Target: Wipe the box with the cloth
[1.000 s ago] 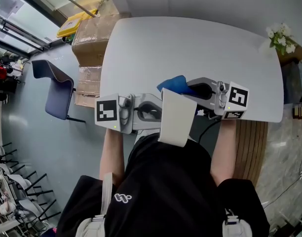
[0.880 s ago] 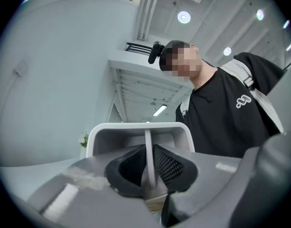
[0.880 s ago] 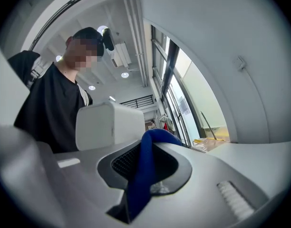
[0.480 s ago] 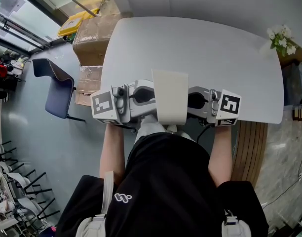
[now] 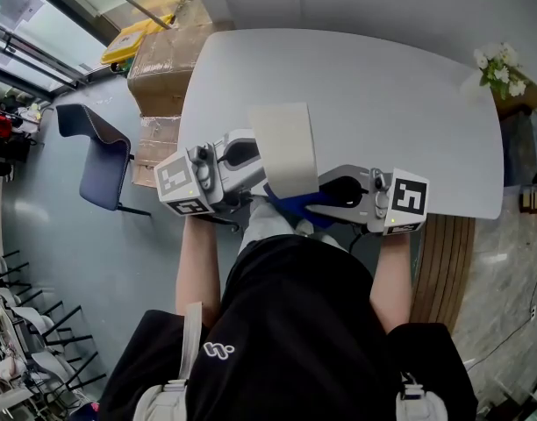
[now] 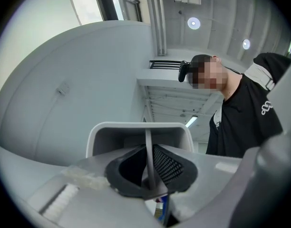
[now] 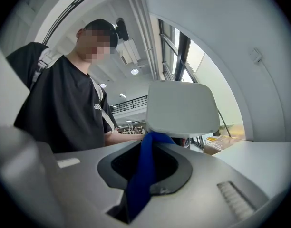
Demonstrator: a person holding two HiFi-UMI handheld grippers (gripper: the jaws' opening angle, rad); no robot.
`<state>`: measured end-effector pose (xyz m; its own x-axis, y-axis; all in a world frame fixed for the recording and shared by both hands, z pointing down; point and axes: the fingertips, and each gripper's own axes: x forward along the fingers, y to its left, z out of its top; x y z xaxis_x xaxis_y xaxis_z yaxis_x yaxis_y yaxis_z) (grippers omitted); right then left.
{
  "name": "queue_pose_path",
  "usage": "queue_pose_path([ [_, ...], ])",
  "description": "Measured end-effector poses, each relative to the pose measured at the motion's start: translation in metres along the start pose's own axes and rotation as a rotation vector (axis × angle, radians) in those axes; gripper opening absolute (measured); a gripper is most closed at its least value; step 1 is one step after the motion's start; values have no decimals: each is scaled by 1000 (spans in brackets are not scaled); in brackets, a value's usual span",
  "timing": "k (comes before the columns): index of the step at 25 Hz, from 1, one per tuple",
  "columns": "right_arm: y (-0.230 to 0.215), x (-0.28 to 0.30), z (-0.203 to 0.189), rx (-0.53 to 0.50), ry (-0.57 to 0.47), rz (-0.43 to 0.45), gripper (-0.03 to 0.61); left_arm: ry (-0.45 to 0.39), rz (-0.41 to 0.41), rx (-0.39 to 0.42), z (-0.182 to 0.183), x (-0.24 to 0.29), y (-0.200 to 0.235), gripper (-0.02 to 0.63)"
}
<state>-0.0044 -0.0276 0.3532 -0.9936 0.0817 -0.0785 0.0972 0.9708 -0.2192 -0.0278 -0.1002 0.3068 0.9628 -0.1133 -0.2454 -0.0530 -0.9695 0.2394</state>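
Note:
In the head view a white flat box [image 5: 284,147] is held up over the near part of the grey table [image 5: 383,86]. My left gripper [image 5: 255,158] is shut on the box's left side. Its own view shows the jaws [image 6: 149,175] pinching a thin wall of the box [image 6: 140,129]. My right gripper [image 5: 314,202] is shut on a blue cloth [image 5: 290,205], which lies against the box's near end. In the right gripper view the cloth [image 7: 144,172] runs from the jaws up to the underside of the box [image 7: 182,107].
White flowers [image 5: 501,67] stand at the table's far right corner. Cardboard boxes [image 5: 159,68] and a blue chair [image 5: 97,152] are on the floor to the left. The person's torso is close behind both grippers.
The left gripper has carried the box forward and to the left. The right gripper has come nearer and lower, bringing the cloth from the box's far end to its near end.

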Motion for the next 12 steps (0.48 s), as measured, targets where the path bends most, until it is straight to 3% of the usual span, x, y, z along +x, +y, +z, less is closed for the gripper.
queue_pose_path([
  [7,16,1,15,17,-51,53,54,41,82,1,-11,-6,16,48],
  [12,17,-4,39,-10,-156,47,54,106,97,7,-25,-14,18,47],
])
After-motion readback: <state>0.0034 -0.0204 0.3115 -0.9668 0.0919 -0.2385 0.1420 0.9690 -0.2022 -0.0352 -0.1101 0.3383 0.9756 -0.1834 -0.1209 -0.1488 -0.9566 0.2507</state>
